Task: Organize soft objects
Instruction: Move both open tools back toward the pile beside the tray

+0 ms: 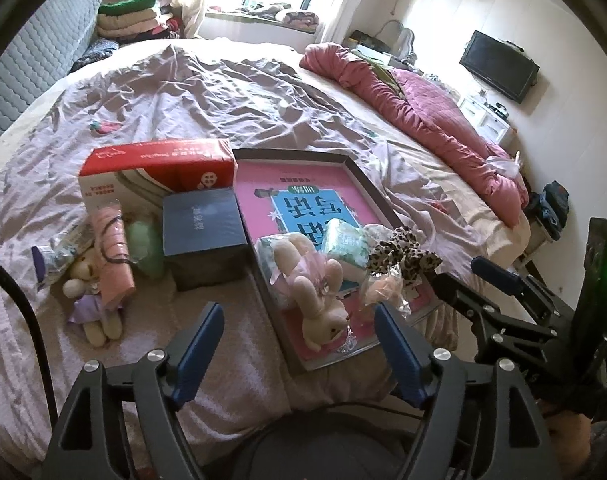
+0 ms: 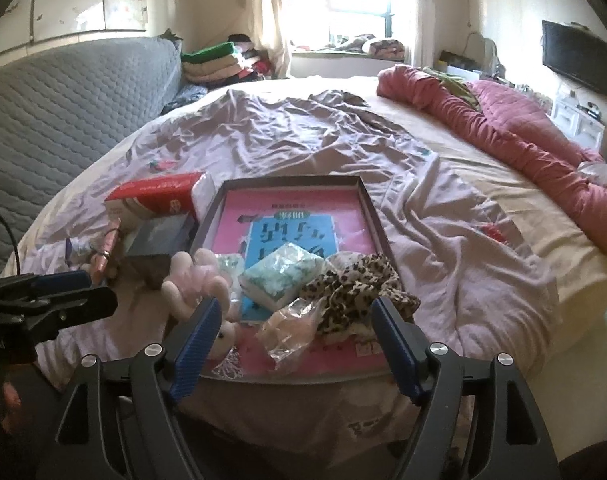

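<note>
- Here, in the left wrist view, the left gripper [image 1: 299, 344] hangs low over the near edge of the bed [image 1: 231, 92] with its jaws spread wide and nothing between them.
- The plush bunny [image 1: 317, 294] lies just ahead, in the gap's right half — inside the shallow tray [image 1: 377, 196], its long axis running away from the gripper and leaning left, head nearest.
- Beside the bunny in the tray sit a green tissue pack [image 1: 345, 246], a leopard-print scrunchie [image 1: 405, 254] and a crinkly clear bag [image 1: 383, 290].
- Left of the tray, out on the bed, a small teddy [image 1: 93, 300] lies next to a pink pouch [image 1: 113, 256], with a dark blue box [image 1: 203, 226] and a red carton [image 1: 159, 170] behind.
- The right gripper [image 1: 469, 280] shows at the right edge, near the scrunchie.
- In the right wrist view, the right gripper [image 2: 295, 330] is also wide open and empty, poised over the tray's near rim [image 2: 295, 378].
- The clear bag [image 2: 289, 330] lies almost centred between its fingers — the scrunchie [image 2: 355, 290] just right of it, the bunny [image 2: 199, 286] against the left finger [image 2: 195, 344].
- I judge the right hand nearer the bag and scrunchie, the left nearer the bunny and teddy; the tray rim and the crowded neighbours are what could snag a grasp.
</note>
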